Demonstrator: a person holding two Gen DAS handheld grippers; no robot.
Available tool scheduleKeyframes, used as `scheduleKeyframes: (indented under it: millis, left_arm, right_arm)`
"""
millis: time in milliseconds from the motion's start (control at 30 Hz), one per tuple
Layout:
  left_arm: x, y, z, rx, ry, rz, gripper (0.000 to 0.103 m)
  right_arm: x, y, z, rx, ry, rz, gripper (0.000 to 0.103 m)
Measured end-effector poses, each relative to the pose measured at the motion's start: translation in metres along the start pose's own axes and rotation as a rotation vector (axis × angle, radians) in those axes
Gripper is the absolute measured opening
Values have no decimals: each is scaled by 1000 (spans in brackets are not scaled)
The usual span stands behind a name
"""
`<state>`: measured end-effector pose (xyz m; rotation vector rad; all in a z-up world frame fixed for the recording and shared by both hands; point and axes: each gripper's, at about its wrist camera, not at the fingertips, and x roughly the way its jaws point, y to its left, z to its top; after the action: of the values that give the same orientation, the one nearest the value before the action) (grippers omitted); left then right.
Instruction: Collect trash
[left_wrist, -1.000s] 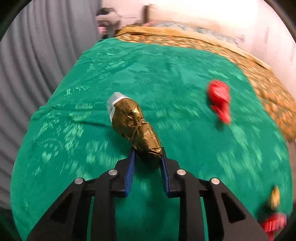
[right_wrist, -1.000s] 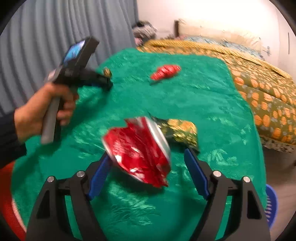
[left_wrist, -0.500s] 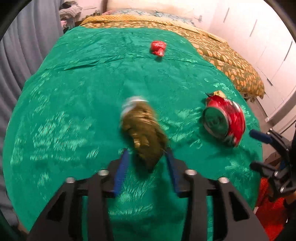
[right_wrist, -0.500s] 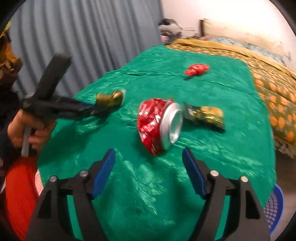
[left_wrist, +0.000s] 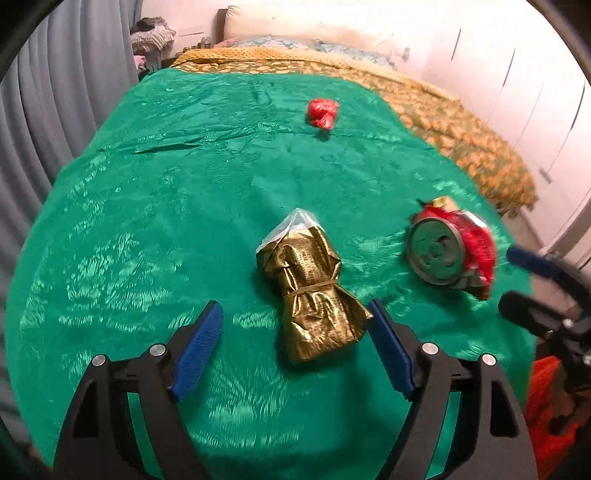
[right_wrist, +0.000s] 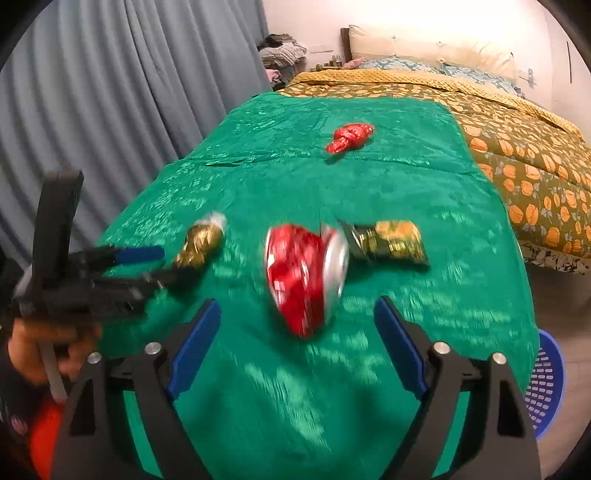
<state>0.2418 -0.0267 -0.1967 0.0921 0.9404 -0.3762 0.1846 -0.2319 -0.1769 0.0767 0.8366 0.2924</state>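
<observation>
A gold wrapper bundle tied with a band lies on the green cloth, just ahead of my open, empty left gripper. It also shows in the right wrist view. A crushed red can lies on its side ahead of my open, empty right gripper. The can shows in the left wrist view too. A yellow-green snack packet lies right behind the can. A knotted red wrapper lies farther back.
A blue mesh basket stands on the floor off the cloth's right edge. An orange-red basket sits low between the two grippers. A bed with an orange-patterned cover lies to the right, grey curtains to the left.
My left gripper opened and let go of the gold bundle, which now lies on the cloth. The red can left my right gripper earlier and rests on the cloth; both grippers drew back.
</observation>
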Motion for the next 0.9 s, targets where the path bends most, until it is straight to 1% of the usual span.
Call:
scheduleKeyframes:
  millis: [100,167,200,233,267,300,333,400,433,533,633,800,900]
  left_arm:
    - [5,-4,4,-5,-1,3,79]
    - [7,-9,7,18,-14,22,77]
    - [8,-11,9,30,-18,28,76]
    - [10,-12,9,37,-19,28,73]
    - [11,-13,9,44,-15,28,71]
    - [14,-13,8,52,-5,26,66]
    - [16,-13,8,54,2,23,56]
    - [18,-13,7,54,7,18,50]
    - [16,-12,7,54,-3,17,43]
    - [11,-11,8,47,-18,-5,36]
    - [3,-14,5,53,-32,-13,32]
    - [-13,-26,0,64,-57,-38,31]
    - [-26,-41,-4,81,-75,-59,30]
  right_arm:
    - [19,2,12,4,54,-20,86]
    - [28,1,17,11,68,-33,86]
    - [33,1,20,15,78,-29,83]
    - [38,0,22,17,96,-25,77]
    - [41,-1,21,16,115,-25,65]
    - [44,-2,21,25,135,-19,56]
    - [43,-3,20,25,138,-17,49]
    - [38,-3,17,18,129,-7,48]
    - [34,-3,15,18,126,-2,48]
    - [21,-7,8,25,111,15,47]
    - [5,-12,1,36,92,33,47]
    - [-18,-22,-9,58,58,53,47]
    - [-30,-28,-14,67,42,63,47]
